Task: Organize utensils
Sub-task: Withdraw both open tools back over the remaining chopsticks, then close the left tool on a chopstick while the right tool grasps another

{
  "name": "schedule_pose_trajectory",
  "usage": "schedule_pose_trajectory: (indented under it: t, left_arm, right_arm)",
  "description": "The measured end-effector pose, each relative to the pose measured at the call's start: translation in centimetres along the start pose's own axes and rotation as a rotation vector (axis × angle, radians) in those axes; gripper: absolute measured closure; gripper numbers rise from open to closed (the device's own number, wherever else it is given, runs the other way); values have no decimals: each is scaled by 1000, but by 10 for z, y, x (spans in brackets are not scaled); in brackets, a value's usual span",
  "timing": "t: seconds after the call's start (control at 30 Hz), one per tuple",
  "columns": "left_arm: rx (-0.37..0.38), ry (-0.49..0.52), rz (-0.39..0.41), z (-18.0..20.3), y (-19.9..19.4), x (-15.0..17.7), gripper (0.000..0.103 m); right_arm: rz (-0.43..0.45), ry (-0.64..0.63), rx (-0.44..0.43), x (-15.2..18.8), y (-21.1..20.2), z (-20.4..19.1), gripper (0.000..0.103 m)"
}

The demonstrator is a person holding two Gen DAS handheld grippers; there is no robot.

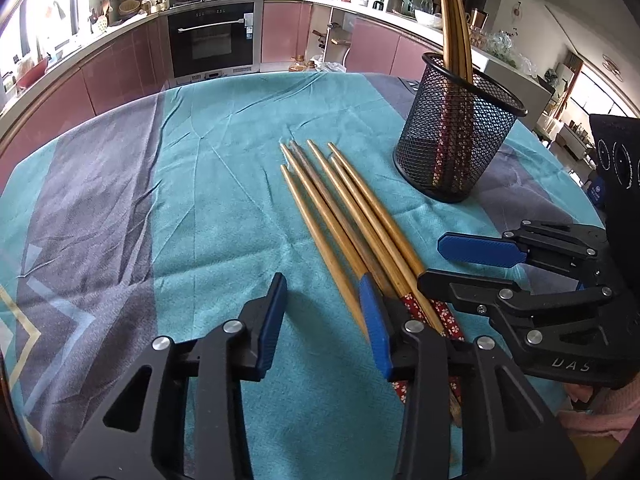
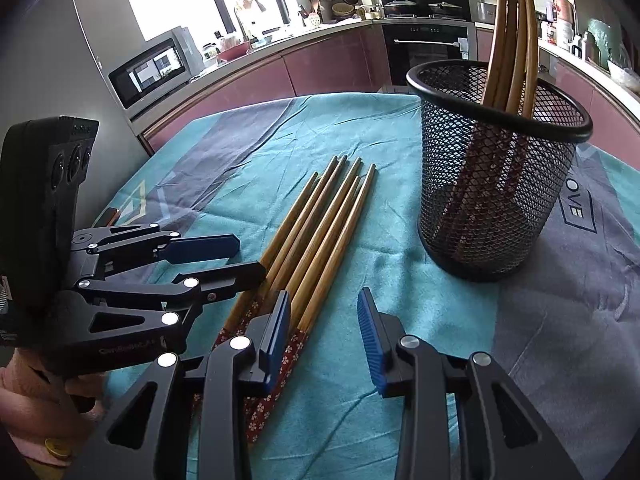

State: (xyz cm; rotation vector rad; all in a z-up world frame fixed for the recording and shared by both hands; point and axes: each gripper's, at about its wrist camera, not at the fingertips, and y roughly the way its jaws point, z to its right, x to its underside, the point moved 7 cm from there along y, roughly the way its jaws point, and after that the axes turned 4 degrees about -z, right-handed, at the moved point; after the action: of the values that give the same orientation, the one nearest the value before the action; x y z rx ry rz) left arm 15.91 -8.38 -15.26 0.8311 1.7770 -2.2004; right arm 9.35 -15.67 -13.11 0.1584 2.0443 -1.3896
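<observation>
While the left gripper (image 1: 324, 320) hung released beside the loose chopsticks (image 1: 340, 216) on the teal cloth (image 1: 200, 200), the mesh holder (image 1: 460, 128) stood well apart, some sticks already inside.

Right wrist view: right gripper (image 2: 324, 332) likewise released, one finger (image 2: 276, 336) over the patterned ends. Risk: a grab could scatter the touching bundle (image 2: 320, 232).

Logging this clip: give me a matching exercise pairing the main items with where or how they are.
Column 1:
1. black wire-mesh cup
2. loose bundle of wooden chopsticks
3. left gripper
4. teal and grey cloth

Column 2:
A. lying flat on the cloth
B. jaws apart, holding nothing
C. spread over the table
D. upright, chopsticks standing inside

Pairs: 1-D, 2-A, 3-B, 4-C
</observation>
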Motion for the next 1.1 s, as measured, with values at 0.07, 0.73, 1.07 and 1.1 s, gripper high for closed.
schedule_pose_trajectory:
  t: [0.07,0.73,1.07,1.1]
  left_arm:
    - [-4,2,-1,0,1,1,70]
    - [-22,-26,-16,-10,5,-6,80]
    - [-48,-42,-4,-11,13,-15,86]
    - [-46,-51,-3,-12,13,-15,90]
  right_arm:
    - [0,-4,9,0,1,0,70]
    - [-9,2,88,-13,12,5,81]
    - [2,31,102,-21,17,12,93]
    - [3,39,97,-21,17,13,94]
